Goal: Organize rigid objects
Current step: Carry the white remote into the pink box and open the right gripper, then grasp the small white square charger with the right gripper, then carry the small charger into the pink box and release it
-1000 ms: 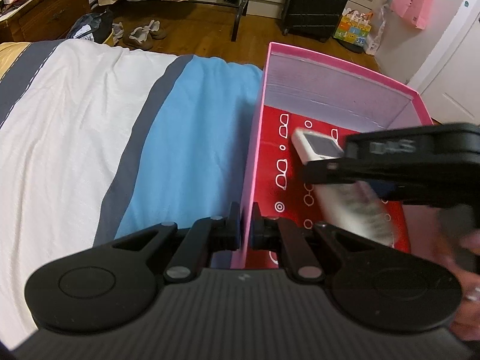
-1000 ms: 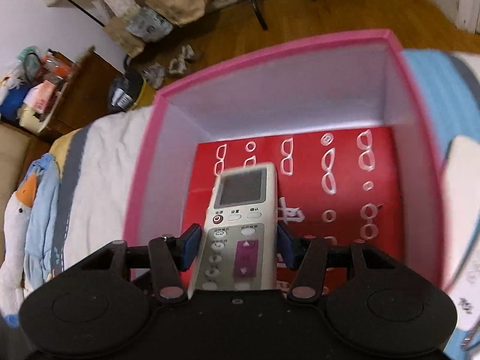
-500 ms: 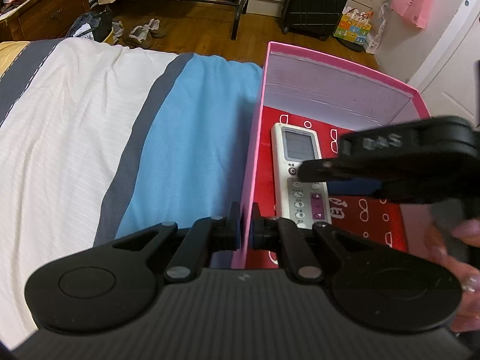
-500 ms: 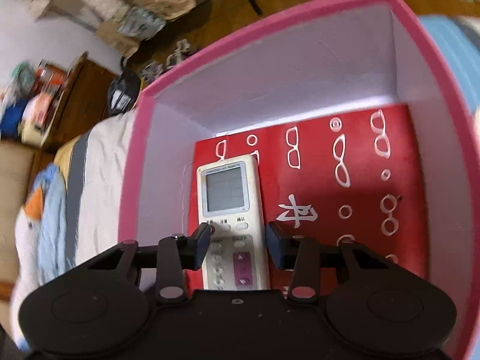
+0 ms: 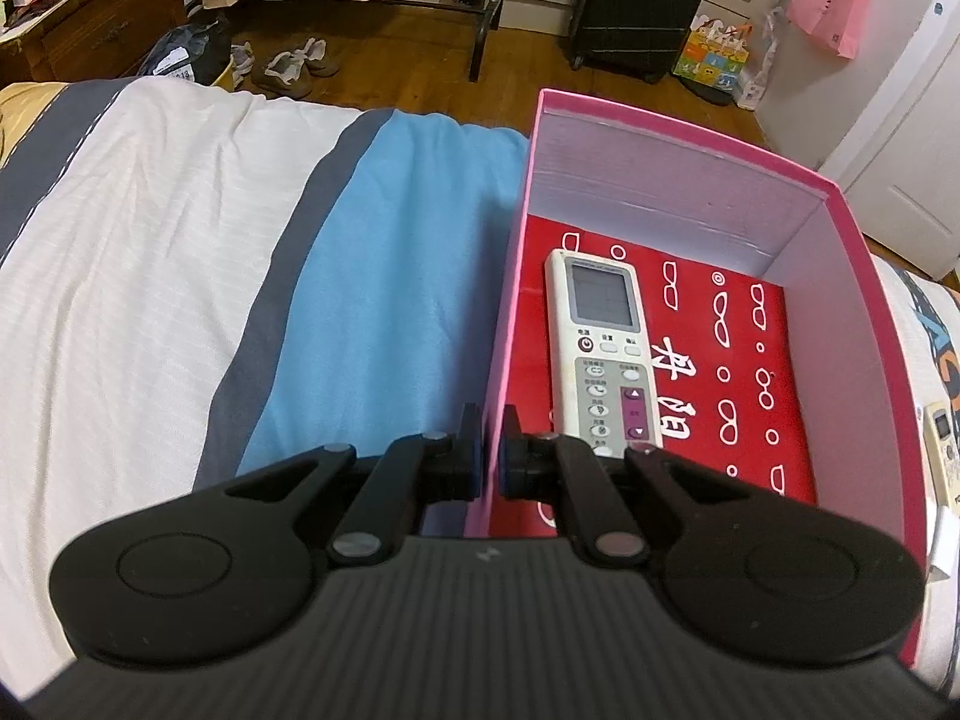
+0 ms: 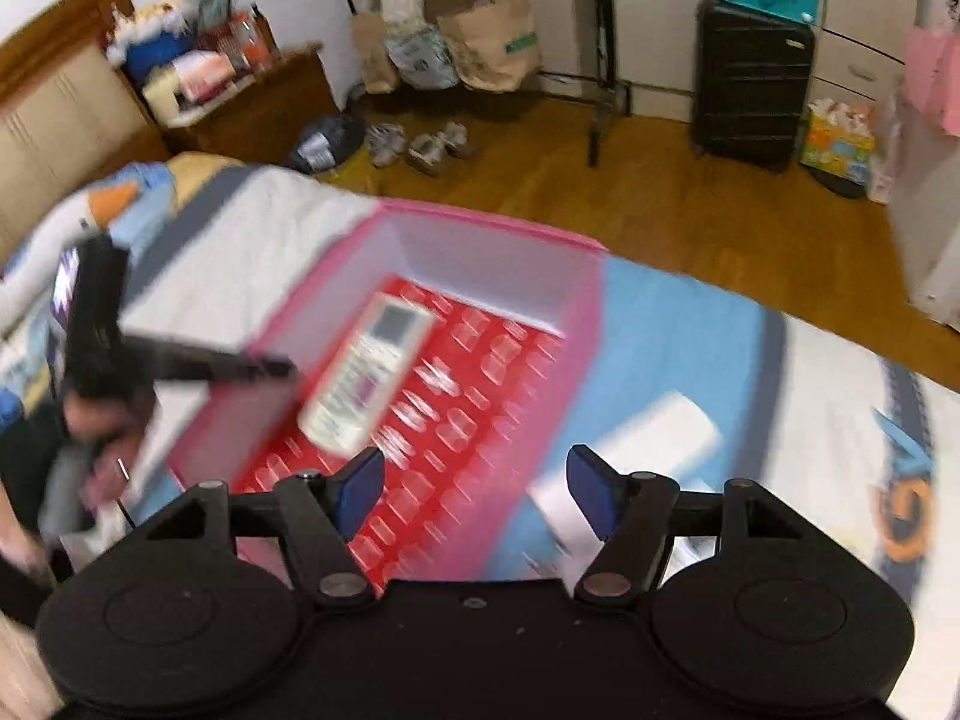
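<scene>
Inside pink box (image 5: 678, 138): AC remote (image 5: 603, 354) now flat on red liner, screen up, near left wall; a sec ago it was still btwn R pads.
R gripper (image 6: 474, 486): let go, pulled up & back; jaws just opened wide, nothing btwn them.
L gripper (image 5: 492, 450): unchanged, pinched shut on box's left wall, steadying it.
Task meaning: one remote filed. 2nd remote (image 5: 943, 438) on bed just right of box, prob next.
Bedspread (image 5: 180, 252): striped, no other items visible on it.
</scene>
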`<state>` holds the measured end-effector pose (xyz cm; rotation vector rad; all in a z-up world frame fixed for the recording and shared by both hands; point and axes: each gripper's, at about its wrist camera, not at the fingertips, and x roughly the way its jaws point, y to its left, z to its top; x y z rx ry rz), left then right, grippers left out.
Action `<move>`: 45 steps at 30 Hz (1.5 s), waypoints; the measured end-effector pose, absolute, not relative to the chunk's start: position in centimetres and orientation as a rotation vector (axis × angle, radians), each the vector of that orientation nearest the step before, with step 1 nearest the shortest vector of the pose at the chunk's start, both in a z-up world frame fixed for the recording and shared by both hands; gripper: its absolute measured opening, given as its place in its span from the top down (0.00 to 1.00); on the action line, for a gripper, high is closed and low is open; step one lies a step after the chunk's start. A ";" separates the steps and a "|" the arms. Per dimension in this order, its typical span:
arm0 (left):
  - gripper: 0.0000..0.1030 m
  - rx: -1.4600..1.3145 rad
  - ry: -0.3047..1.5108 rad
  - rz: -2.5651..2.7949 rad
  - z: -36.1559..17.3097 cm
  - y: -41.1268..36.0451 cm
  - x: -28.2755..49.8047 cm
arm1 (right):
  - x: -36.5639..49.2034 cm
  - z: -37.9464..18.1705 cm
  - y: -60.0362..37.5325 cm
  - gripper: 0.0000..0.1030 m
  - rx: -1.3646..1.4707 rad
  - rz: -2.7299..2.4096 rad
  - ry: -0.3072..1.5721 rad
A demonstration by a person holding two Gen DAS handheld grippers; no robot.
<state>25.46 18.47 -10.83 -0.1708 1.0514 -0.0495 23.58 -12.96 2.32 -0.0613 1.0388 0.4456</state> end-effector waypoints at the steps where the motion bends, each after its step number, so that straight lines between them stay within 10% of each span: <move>1: 0.96 -0.169 1.052 -0.046 -10.8 18.4 25.5 | 23.1 2.0 -14.1 0.30 -0.072 0.435 1.055; 16: 0.96 -0.143 1.055 -0.034 -10.8 18.2 25.6 | 19.8 -8.9 -18.4 0.29 -0.212 0.315 1.316; 19: 0.96 -0.138 1.063 -0.033 -11.0 18.2 25.7 | 19.5 -9.1 -17.8 0.53 -0.266 0.328 1.303; 28: 0.96 -0.142 1.065 -0.033 -11.2 18.2 25.8 | 19.2 -10.0 -17.7 0.54 -0.277 0.283 1.299; 45: 0.96 -0.162 1.066 -0.047 -11.5 18.3 25.6 | 16.5 1.0 -14.1 0.55 0.027 0.451 0.949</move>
